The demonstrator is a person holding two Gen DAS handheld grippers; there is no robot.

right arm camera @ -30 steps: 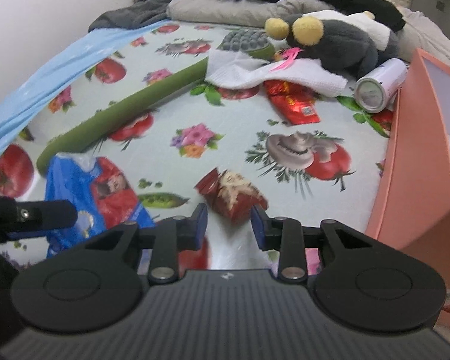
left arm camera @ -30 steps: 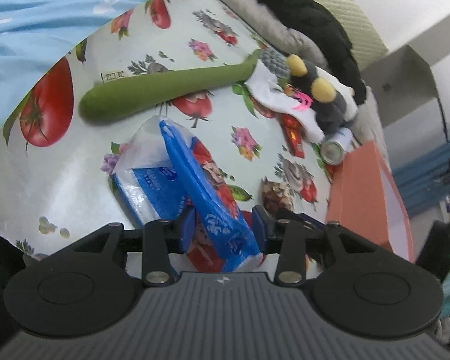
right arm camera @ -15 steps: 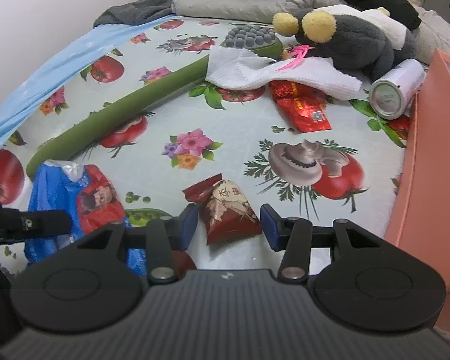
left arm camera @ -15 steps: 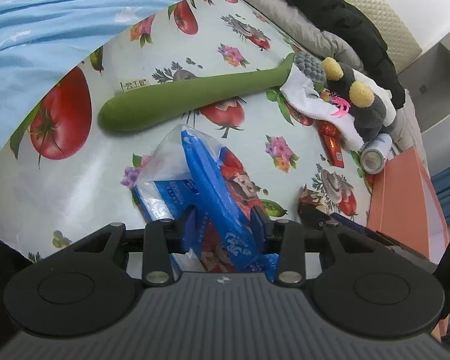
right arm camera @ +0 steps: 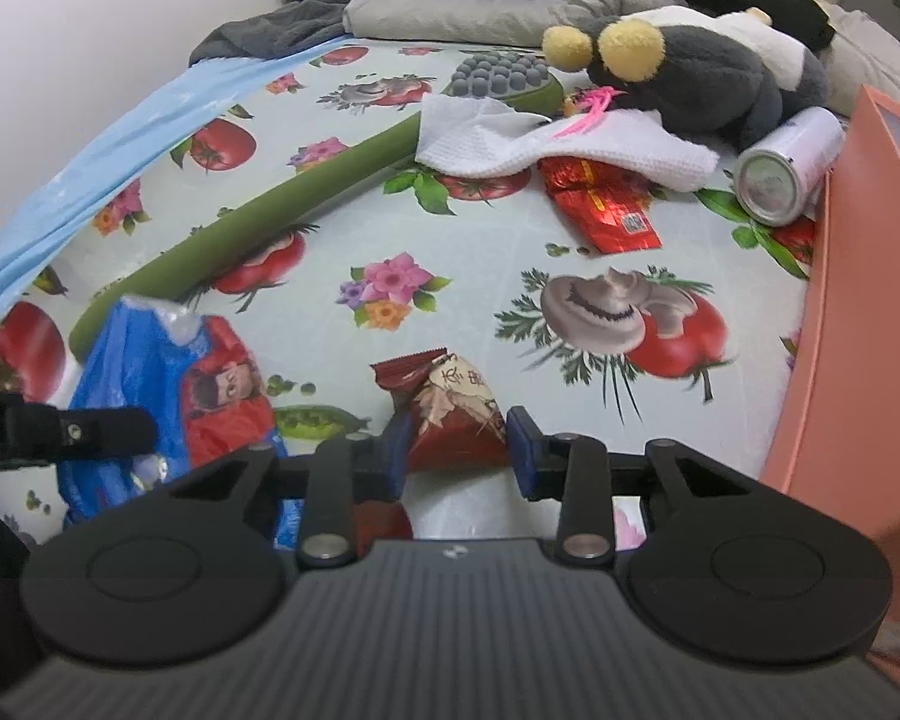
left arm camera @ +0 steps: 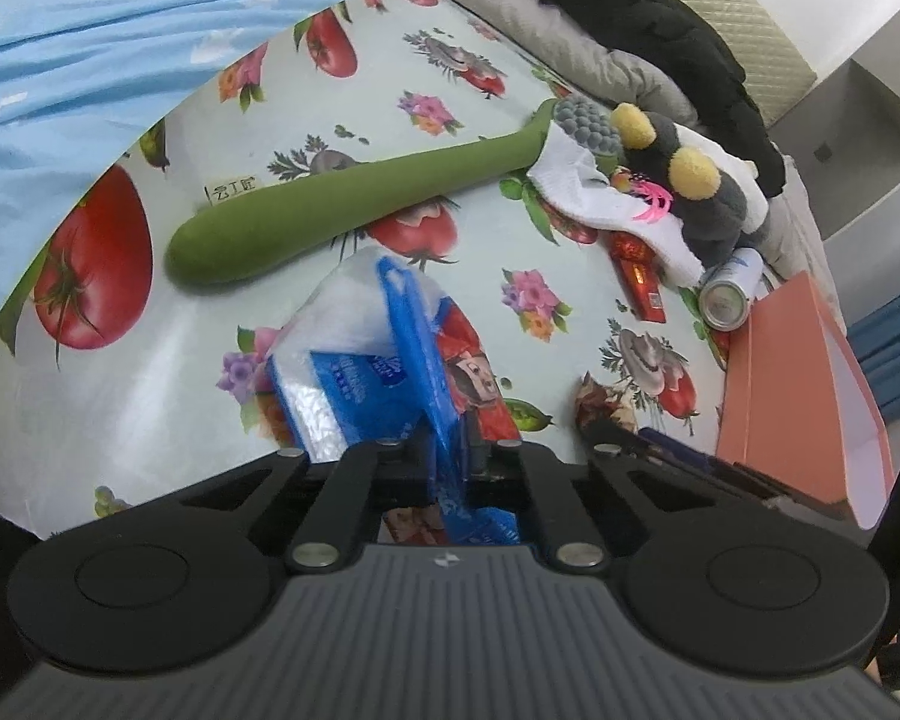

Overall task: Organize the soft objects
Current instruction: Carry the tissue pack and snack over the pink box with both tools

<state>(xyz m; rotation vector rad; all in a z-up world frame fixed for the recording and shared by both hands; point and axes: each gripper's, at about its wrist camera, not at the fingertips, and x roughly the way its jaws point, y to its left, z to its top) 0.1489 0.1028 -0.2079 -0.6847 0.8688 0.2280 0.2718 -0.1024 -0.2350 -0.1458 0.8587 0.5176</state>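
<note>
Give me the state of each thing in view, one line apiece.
Left tool: shut on the blue tissue pack.
Right tool: jaws just closing around the brown snack packet.
Can: lying on its side.
White cloth: crumpled, partly under the plush toy.
Green massager: lying flat.

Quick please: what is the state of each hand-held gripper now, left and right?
Left hand-held gripper: shut on the blue pack.
Right hand-held gripper: just been closing around the snack packet; pads not yet pressing, so open.
</note>
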